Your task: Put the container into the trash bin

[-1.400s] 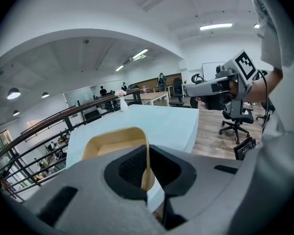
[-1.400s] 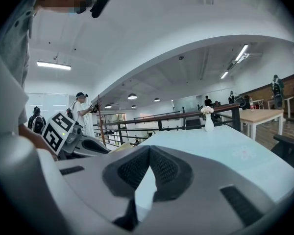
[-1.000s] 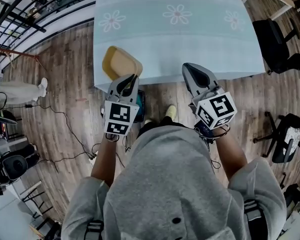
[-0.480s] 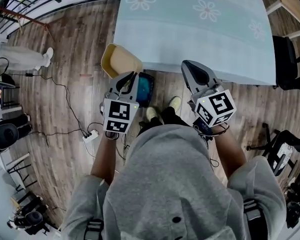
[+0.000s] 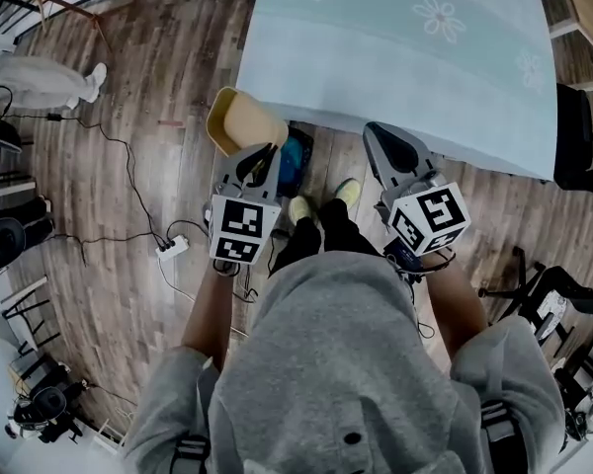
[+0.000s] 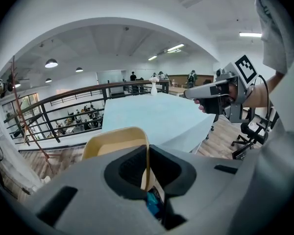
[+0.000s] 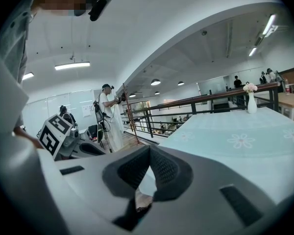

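**Step in hand.** Transfer of the container [image 5: 243, 124] to the trash bin [image 5: 296, 156]. The container is already clear of the table [image 5: 405, 57]. It hangs in the air just off the table's near-left corner, above the wooden floor [image 5: 138, 166]. The trash bin stands on the floor at the table's edge and shows a blue lining. In the head view the container is just beside the bin, up and to the left of it, and is not yet over the opening. Judged from this, the pick-up is complete and the drop remains.

**Next move.** Bring the container over the mouth of the bin, then part the jaws so that it falls inside. The bin sits partly under the table's overhang, so the approach probably has to come from the open floor side. The hanging cloth edge is the likely obstruction.

**Left tool** [image 5: 262, 161]. The jaws are nearly closed and clamp one thin side wall of the container. In the left gripper view that wall stands upright between the two pads, and the open tray extends away to the left. The blue of the bin shows below, past the jaws.

**Right tool** [image 5: 387, 144]. The jaws are together with nothing between them. This tool is held near the table's edge, touches nothing, and takes no part in the grip.
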`<state>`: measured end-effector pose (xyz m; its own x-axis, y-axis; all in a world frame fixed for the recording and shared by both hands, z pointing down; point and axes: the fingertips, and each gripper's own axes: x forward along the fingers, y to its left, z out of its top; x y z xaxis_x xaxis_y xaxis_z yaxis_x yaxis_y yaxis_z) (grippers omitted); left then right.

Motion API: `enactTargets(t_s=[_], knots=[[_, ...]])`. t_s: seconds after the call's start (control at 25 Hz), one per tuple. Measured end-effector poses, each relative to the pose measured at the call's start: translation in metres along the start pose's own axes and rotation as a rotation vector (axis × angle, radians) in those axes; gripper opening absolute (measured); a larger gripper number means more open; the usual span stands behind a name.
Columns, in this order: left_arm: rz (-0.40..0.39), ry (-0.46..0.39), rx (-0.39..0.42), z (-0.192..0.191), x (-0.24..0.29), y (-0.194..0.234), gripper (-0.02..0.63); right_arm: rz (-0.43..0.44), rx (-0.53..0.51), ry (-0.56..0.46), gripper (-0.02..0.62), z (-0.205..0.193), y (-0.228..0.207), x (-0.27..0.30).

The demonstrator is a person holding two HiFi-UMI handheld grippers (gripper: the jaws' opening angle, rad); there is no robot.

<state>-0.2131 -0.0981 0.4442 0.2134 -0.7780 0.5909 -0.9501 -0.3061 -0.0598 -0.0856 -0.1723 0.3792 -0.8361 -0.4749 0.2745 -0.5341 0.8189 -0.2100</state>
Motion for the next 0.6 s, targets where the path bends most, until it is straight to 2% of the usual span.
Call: enactTargets(t_s=[0.6], knots=[[-0.059, 0.053, -0.049, -0.044, 0.011, -0.01, 0.034, -0.002, 0.043, 0.09, 0.026, -0.049, 0.016, 0.008]])
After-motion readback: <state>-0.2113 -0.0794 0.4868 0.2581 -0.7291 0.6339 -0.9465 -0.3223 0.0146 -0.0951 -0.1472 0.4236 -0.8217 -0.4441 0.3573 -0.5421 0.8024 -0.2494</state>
